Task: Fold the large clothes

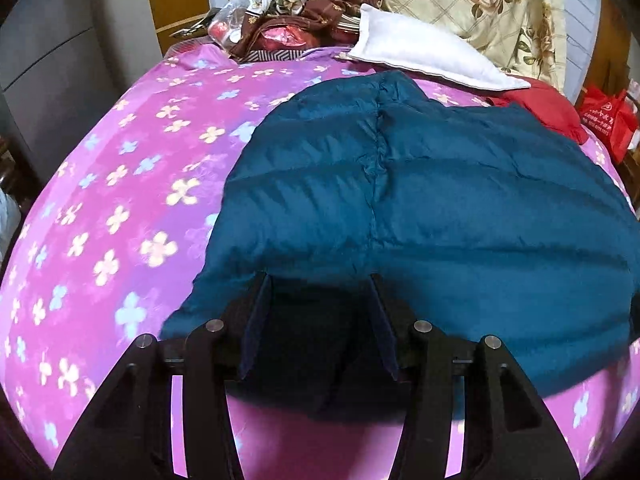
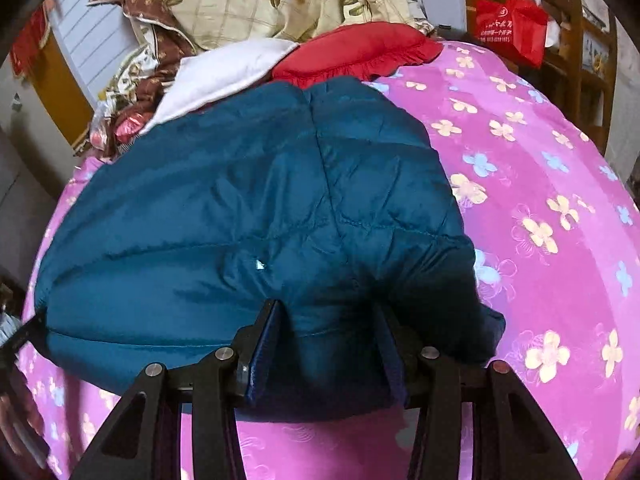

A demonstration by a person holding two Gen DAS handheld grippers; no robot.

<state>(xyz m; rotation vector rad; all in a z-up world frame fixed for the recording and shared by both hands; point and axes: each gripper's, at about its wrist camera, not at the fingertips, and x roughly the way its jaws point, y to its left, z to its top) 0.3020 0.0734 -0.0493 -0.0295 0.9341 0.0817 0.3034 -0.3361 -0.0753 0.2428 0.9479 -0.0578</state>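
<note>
1. Left wrist view: left tongs [image 1: 320, 284] point down at the near hem of the teal jacket [image 1: 420, 184]. Fingers apart, hem in shadow between them; can't tell if the pads press it.
2. Jacket lies flat on the pink bed [image 1: 120, 184], spreading ahead and right of the tongs.
3. Right wrist view: right tongs [image 2: 330, 312] straddle the jacket [image 2: 240, 200] hem, a fabric bulge between the fingers; looks clamped.
4. Red pillow [image 2: 360, 56] far ahead.
</note>
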